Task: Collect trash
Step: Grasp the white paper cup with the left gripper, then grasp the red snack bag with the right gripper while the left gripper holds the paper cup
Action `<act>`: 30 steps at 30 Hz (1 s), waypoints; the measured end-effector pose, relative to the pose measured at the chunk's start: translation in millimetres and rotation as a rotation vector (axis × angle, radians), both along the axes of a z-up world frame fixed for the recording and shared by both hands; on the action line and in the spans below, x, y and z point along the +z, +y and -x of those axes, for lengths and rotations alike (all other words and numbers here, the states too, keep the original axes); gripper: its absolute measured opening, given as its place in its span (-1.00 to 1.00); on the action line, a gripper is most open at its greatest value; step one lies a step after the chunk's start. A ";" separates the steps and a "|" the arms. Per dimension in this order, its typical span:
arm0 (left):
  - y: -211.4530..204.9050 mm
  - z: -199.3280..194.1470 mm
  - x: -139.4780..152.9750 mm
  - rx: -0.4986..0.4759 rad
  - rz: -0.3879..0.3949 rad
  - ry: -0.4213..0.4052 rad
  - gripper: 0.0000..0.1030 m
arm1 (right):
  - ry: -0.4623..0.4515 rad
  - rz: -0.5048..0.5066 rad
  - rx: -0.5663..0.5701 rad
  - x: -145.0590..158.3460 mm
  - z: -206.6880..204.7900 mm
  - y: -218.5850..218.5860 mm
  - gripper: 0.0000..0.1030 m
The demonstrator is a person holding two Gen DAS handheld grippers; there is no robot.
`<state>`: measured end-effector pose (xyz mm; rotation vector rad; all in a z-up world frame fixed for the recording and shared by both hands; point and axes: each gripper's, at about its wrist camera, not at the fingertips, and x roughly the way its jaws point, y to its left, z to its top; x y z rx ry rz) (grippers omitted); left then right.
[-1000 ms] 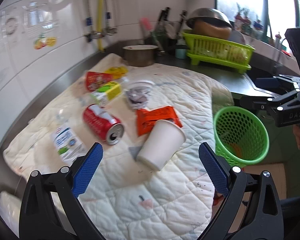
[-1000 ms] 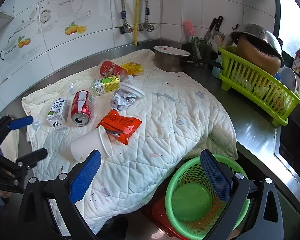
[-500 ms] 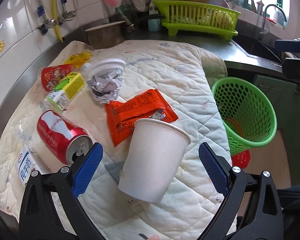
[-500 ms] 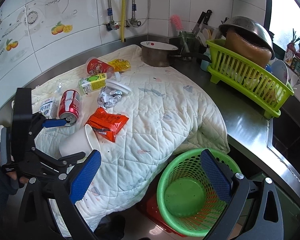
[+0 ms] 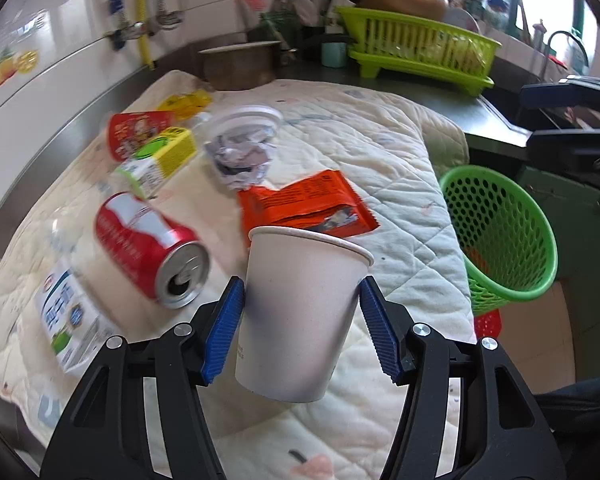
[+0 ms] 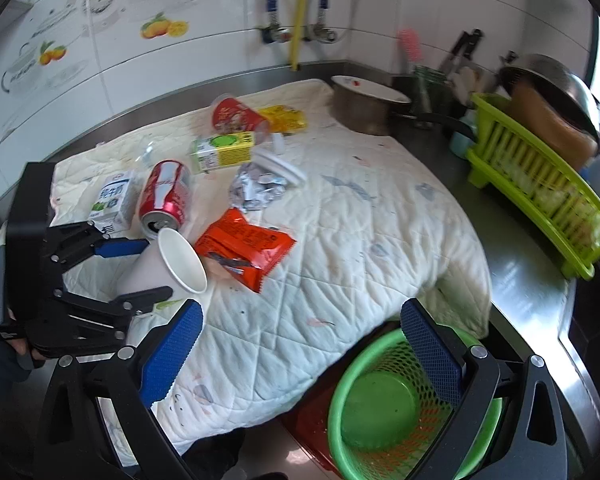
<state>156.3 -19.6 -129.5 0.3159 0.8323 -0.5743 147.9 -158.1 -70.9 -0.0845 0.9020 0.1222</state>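
My left gripper (image 5: pixel 302 322) is shut on a white paper cup (image 5: pixel 300 312), its blue pads pressed on both sides of the cup. The cup (image 6: pixel 168 266) lies tilted in the left gripper (image 6: pixel 140 268) in the right wrist view. Trash lies on the quilt (image 5: pixel 360 128): a red can (image 5: pixel 148 248), an orange wrapper (image 5: pixel 304 204), crumpled foil (image 5: pixel 240 156), a yellow-green carton (image 5: pixel 156 160), a milk carton (image 5: pixel 66 316), a red cup (image 5: pixel 138 132). A green basket (image 6: pixel 392 404) stands below the counter edge. My right gripper (image 6: pixel 300 352) is open and empty above it.
A metal pot (image 6: pixel 364 100) stands at the back of the counter. A green dish rack (image 6: pixel 540 184) with a steel bowl is at the right. A red basket (image 6: pixel 308 428) sits under the green one. The tiled wall with pipes is behind.
My left gripper moved forward around the paper cup and closed on it. The right gripper stayed open over the green basket.
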 end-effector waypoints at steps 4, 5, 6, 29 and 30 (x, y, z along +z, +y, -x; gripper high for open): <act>30.3 8.4 13.2 0.094 0.037 -0.010 0.14 | 0.036 -0.002 0.116 -13.5 -21.7 16.9 0.87; 36.7 9.4 16.2 0.115 0.044 -0.014 0.14 | 0.049 0.000 0.148 -18.6 -28.6 21.7 0.87; 44.7 11.7 19.7 0.139 0.050 -0.021 0.14 | 0.061 0.007 0.175 -23.9 -35.6 26.4 0.87; 114.9 13.9 27.4 0.361 0.091 -0.022 0.14 | 0.239 0.189 0.471 -110.7 -141.3 90.0 0.24; 114.5 13.3 27.6 0.362 0.093 -0.020 0.14 | 0.242 0.178 0.471 -109.8 -139.8 89.9 0.09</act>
